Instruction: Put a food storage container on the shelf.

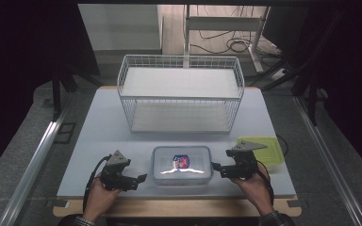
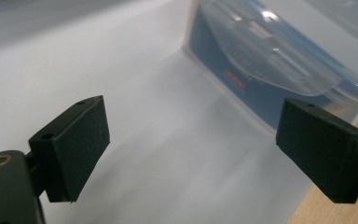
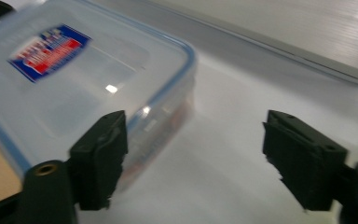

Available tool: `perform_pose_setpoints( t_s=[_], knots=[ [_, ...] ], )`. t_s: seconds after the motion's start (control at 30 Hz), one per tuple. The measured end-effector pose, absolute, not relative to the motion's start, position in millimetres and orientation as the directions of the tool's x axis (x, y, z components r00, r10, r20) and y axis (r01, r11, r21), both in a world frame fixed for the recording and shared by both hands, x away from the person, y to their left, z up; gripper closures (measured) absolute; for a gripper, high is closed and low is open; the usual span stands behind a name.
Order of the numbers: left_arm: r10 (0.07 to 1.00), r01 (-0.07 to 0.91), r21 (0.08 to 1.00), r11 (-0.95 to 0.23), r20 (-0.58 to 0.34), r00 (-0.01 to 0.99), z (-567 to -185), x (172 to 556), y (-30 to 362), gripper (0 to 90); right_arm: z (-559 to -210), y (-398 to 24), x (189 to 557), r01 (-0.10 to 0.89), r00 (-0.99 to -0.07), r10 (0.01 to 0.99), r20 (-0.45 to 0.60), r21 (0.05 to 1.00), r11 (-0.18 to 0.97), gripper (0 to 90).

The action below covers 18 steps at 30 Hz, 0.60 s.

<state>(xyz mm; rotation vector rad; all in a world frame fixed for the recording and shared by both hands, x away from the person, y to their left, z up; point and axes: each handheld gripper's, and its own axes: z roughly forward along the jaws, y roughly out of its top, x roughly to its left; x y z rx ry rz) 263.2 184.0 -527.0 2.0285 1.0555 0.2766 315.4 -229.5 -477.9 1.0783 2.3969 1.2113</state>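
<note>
Two claws flank one clear lidded container [image 1: 182,165], which sits at the near middle of the counter [image 1: 99,122], roughly six o'clock from the white wire basket [image 1: 180,92]. It lies flat, its blue-rimmed lid on and a red-and-blue label up, side on to both hands, so each short end can be reached at once; that looks to me like the reason for the mirrored approach.

At nine o'clock of the container, the left claw [image 1: 142,178] is open, its jaws spread wide and holding nothing. From its own camera the container's wall [image 2: 261,70] lies ahead and to one side, apart from both pads. At three o'clock, the right claw [image 1: 215,165] is likewise open and empty, its tips just beside the container's end; in the right gripper view one jaw overlaps the container's corner [image 3: 121,84], though I cannot tell whether it touches.

Both forearms come in low from six o'clock, wrists level, the grey plates on top, the claws pointing inward toward each other. A yellow-green lid [image 1: 268,149] lies flat at the right claw's far side, around two o'clock of the container, untouched.
</note>
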Motion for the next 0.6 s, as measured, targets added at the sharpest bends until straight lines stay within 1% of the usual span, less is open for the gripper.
perform_pose_setpoints(
  t_s=[0.03, 0.1, 0.2, 0.33, 0.5, 0.53, 0.57, 0.6],
  knots=[
    [0.751, 0.560, 0.759, -0.332, -0.147, 0.644, -527.4, 262.8, 182.0, 8.1, -477.5, -229.0, 315.2, 0.500, -0.702, 0.704, 0.110, 0.780, 0.376, 14.0],
    [0.742, 0.556, 0.764, -0.327, -0.157, 0.652, -527.5, 263.5, 180.7, 6.6, -476.7, -228.2, 314.1, 0.488, -0.712, 0.693, 0.113, 0.789, 0.373, 10.2],
    [0.739, 0.554, 0.766, -0.326, -0.159, 0.655, -527.4, 264.2, 180.1, 5.9, -475.5, -227.4, 313.0, 0.479, -0.723, 0.680, 0.121, 0.797, 0.367, 9.3],
    [0.736, 0.566, 0.764, -0.309, -0.185, 0.651, -520.5, 266.4, 179.4, 6.4, -475.1, -222.6, 312.4, 0.459, -0.736, 0.668, 0.112, 0.808, 0.371, 7.2],
    [0.721, 0.573, 0.759, -0.308, -0.207, 0.662, -507.6, 269.2, 175.1, 5.3, -474.4, -216.3, 312.2, 0.474, -0.742, 0.658, 0.128, 0.794, 0.381, 7.0],
    [0.712, 0.574, 0.760, -0.304, -0.219, 0.667, -504.4, 270.4, 173.3, 4.7, -473.9, -214.5, 312.2, 0.480, -0.741, 0.658, 0.133, 0.790, 0.381, 6.1],
    [0.694, 0.578, 0.757, -0.304, -0.239, 0.679, -499.3, 273.8, 168.6, 3.7, -473.3, -210.6, 312.7, 0.491, -0.745, 0.652, 0.141, 0.778, 0.393, 2.6],
    [0.694, 0.578, 0.757, -0.304, -0.239, 0.679, -499.3, 273.8, 168.6, 3.0, -473.0, -208.7, 312.9, 0.497, -0.747, 0.648, 0.148, 0.773, 0.395, 2.0]
  ],
)
